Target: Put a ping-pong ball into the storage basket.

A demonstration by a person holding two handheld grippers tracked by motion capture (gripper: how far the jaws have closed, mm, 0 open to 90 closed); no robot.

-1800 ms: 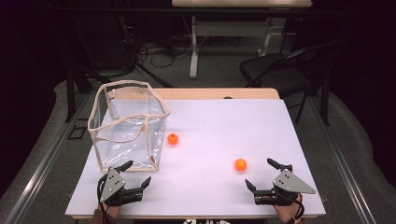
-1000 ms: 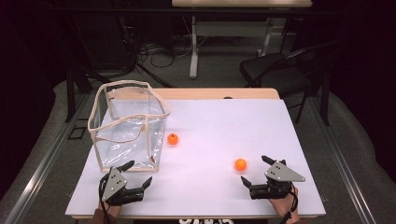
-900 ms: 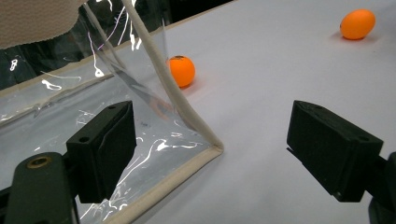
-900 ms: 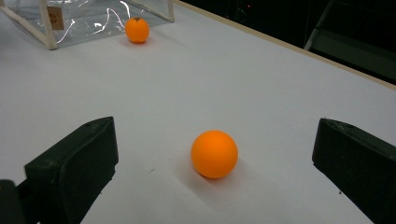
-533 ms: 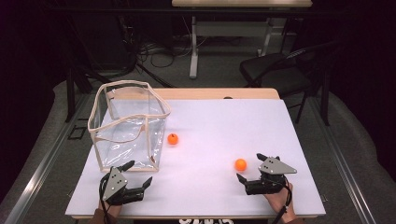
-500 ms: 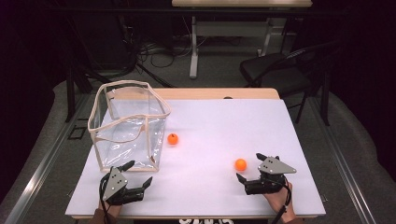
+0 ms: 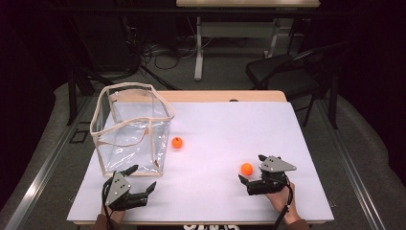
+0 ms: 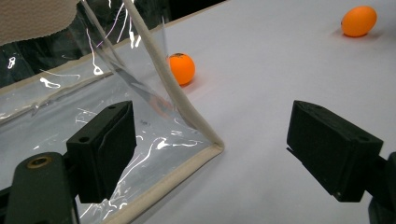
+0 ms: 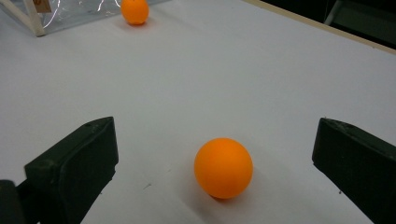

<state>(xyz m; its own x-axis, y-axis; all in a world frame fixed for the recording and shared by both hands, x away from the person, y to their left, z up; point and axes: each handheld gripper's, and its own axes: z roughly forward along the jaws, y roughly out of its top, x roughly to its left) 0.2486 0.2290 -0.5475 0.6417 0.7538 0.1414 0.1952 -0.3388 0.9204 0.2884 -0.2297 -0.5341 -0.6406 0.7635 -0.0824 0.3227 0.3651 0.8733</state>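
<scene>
Right gripper [image 7: 251, 168] spread wide, resting on table [image 7: 287, 129], near ball [image 7: 246, 168] between jaws, untouched. Left gripper [image 7: 141, 178] likewise spread, at corner of clear bag [image 7: 131, 127]. Second ball [image 7: 177, 142] just beside bag.

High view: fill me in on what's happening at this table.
A person holds a gripper in each hand at a white table. The right gripper has its jaws open on either side of an orange ball, not yet closed on it. The left gripper sits open at the near corner of a clear bag, touching nothing as far as I can tell. A second orange ball lies on the table beside the bag.
</scene>
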